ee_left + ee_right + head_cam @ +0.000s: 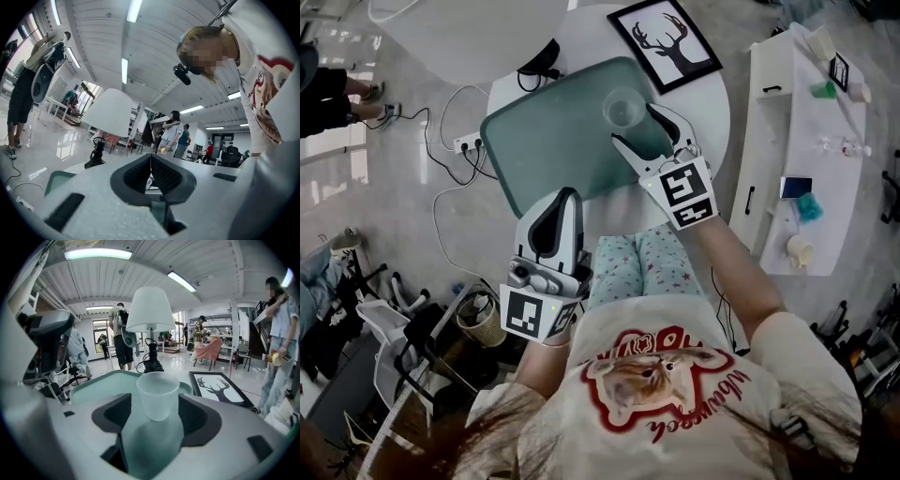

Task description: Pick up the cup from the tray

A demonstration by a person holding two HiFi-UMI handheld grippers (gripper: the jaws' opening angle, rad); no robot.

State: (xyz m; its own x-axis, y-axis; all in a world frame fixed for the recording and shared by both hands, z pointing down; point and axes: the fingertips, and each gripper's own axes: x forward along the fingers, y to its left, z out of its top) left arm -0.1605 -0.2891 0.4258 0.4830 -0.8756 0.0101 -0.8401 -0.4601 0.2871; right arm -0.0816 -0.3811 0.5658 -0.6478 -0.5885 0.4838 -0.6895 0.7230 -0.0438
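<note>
A translucent plastic cup [625, 110] stood on a teal, round-cornered plastic tray [544, 141].
From where I stood, the left gripper [565, 195] hung just short of the tray's near edge, its jaws pressed together on nothing. The cup sat upright near the tray's far right corner (rim up). It was between the spread jaws of the right gripper [636, 127], with a gap on each side. Farther right lay a black-framed deer picture [666, 42].

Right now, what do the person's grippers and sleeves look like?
The left gripper and right gripper are white shells with dark grey ribbed pads; each carries a cube of black-and-white square markers. The short-sleeved T-shirt is cream with a red cat print.
</note>
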